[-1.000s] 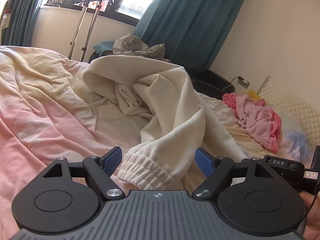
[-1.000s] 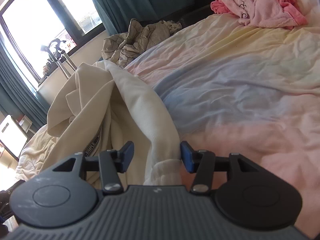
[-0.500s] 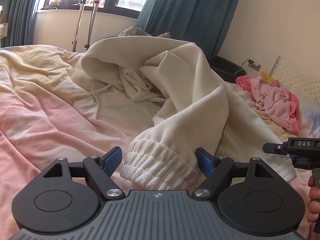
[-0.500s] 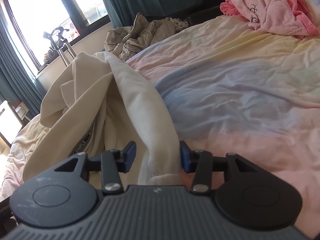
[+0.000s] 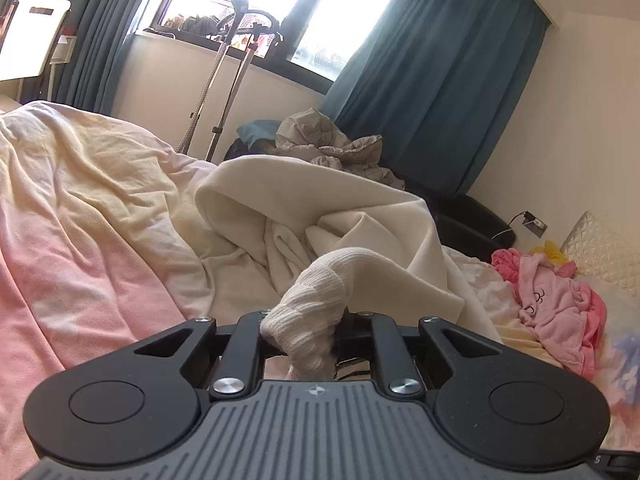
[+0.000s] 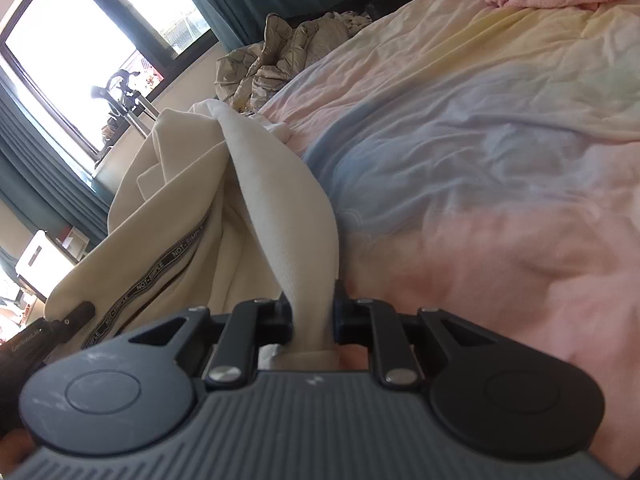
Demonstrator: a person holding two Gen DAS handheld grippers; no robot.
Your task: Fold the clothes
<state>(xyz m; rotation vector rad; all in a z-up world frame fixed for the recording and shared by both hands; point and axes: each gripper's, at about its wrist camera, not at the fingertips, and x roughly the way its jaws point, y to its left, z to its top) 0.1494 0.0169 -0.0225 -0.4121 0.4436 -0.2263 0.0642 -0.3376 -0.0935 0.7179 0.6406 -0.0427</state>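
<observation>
A cream sweatshirt lies bunched on the pastel bed sheet. My left gripper is shut on its ribbed sleeve cuff, which bulges up between the jaws. My right gripper is shut on the other sleeve of the sweatshirt, near its end. The sleeve runs away from the jaws to the body of the garment, where a grey printed neck tape shows. The fingertips of both grippers are hidden by cloth.
A pink garment lies at the head of the bed by a quilted pillow. A grey crumpled blanket sits beyond the bed under teal curtains. Crutches lean at the window wall.
Both grippers have closed from open: the left onto the ribbed cuff, the right onto the other sleeve. Both views have shifted slightly.
</observation>
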